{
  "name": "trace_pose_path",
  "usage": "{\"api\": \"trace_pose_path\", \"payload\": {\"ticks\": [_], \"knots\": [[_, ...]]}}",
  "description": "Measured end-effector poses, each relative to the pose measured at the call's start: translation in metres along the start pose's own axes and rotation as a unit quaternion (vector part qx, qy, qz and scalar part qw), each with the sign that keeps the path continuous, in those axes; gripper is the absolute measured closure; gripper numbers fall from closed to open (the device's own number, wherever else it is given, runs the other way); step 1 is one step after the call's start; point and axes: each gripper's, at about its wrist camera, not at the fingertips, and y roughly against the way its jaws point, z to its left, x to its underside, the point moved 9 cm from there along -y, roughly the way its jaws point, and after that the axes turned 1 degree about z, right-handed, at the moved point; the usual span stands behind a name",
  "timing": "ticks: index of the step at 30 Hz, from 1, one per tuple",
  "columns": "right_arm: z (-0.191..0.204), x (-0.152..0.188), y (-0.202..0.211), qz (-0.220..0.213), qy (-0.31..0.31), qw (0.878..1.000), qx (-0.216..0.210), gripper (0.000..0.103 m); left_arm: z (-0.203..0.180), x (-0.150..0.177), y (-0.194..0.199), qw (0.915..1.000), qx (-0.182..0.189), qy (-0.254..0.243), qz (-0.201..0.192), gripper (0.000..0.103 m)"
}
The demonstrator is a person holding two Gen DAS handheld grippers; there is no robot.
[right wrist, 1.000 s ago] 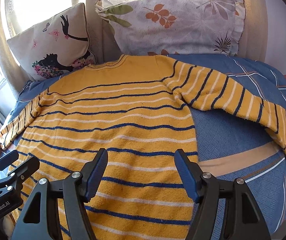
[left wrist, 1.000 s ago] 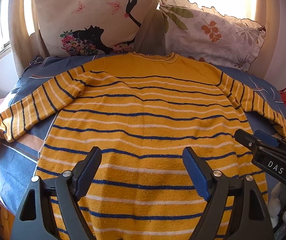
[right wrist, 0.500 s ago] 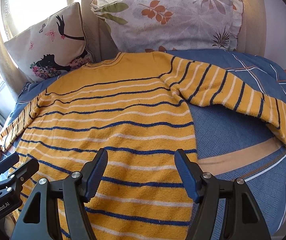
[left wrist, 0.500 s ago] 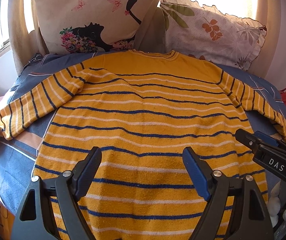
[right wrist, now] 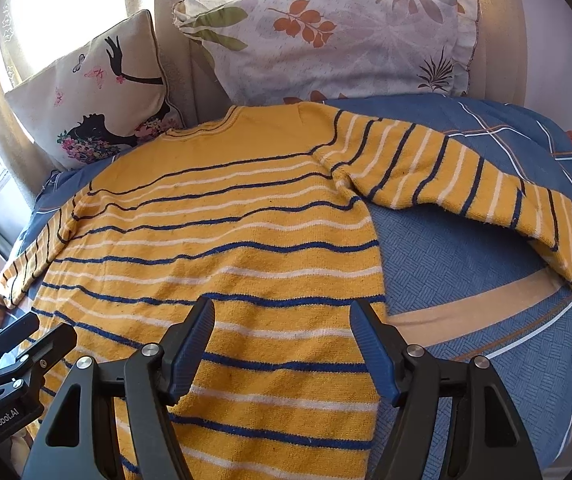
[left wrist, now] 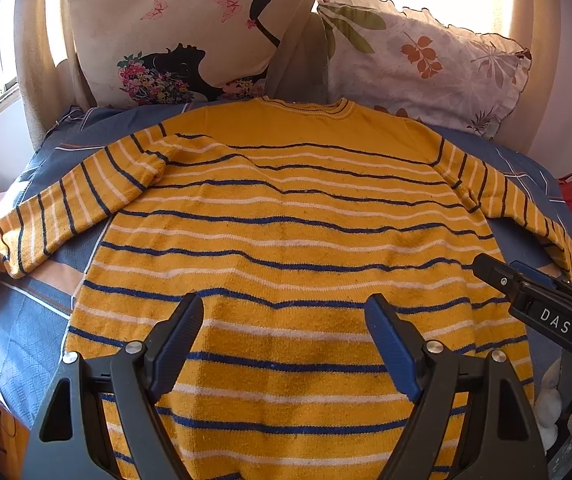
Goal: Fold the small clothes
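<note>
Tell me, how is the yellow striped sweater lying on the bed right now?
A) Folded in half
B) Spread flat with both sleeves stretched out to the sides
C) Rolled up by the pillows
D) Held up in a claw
B: the sweater lies flat on the blue bedspread, sleeves out to either side, and both claws are open and empty.

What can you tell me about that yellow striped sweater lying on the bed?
The yellow knit sweater with navy and white stripes lies flat and unfolded on the blue patterned bedspread, its ribbed round collar toward the pillows. Both long sleeves spread outward, angling down toward the bed's edges. The fabric looks fuzzy and thick. Neither gripper touches it.
</note>
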Motion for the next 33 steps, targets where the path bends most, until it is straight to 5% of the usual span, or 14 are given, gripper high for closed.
{"api": "trace_pose_path", "payload": {"ticks": [5, 10, 17, 19, 26, 27, 28, 29, 33], "knots": [[-0.022, -0.004, 0.003, -0.005, -0.020, 1.000, 0.006, 0.028, 0.000, 0.000, 0.001, 1.0000, -0.001, -0.001, -0.001, 0.021], [-0.095, 0.000, 0.017, -0.017, -0.091, 0.995, 0.046, 0.028, 0.003, -0.003, -0.002, 1.0000, 0.001, 0.007, -0.001, 0.021], [-0.228, 0.033, 0.042, -0.025, -0.263, 0.960, 0.089, 0.028, 0.001, -0.005, -0.010, 1.0000, 0.004, 0.005, 0.006, 0.021], [-0.247, 0.033, 0.052, -0.043, -0.298, 0.951, 0.067, 0.028, 0.001, -0.007, -0.012, 0.9999, 0.004, 0.007, 0.008, 0.021], [-0.289, 0.013, 0.047, -0.089, -0.333, 0.935, 0.088, 0.030, 0.002, -0.008, -0.013, 0.9999, 0.005, 0.010, 0.006, 0.021], [-0.295, 0.010, 0.044, -0.094, -0.328, 0.935, 0.099, 0.048, 0.003, -0.009, -0.012, 0.9999, 0.005, 0.012, 0.005, 0.021], [-0.301, 0.007, 0.042, -0.093, -0.324, 0.935, 0.111, 0.081, 0.006, -0.010, -0.011, 0.9999, 0.005, 0.015, 0.003, 0.021], [-0.310, 0.004, 0.039, -0.091, -0.324, 0.935, 0.114, 0.091, 0.008, -0.011, -0.010, 0.9998, 0.006, 0.018, 0.002, 0.021], [-0.350, -0.016, 0.058, -0.133, -0.331, 0.927, 0.114, 0.094, 0.025, -0.017, -0.003, 0.9985, 0.024, 0.050, -0.002, 0.021]]}}
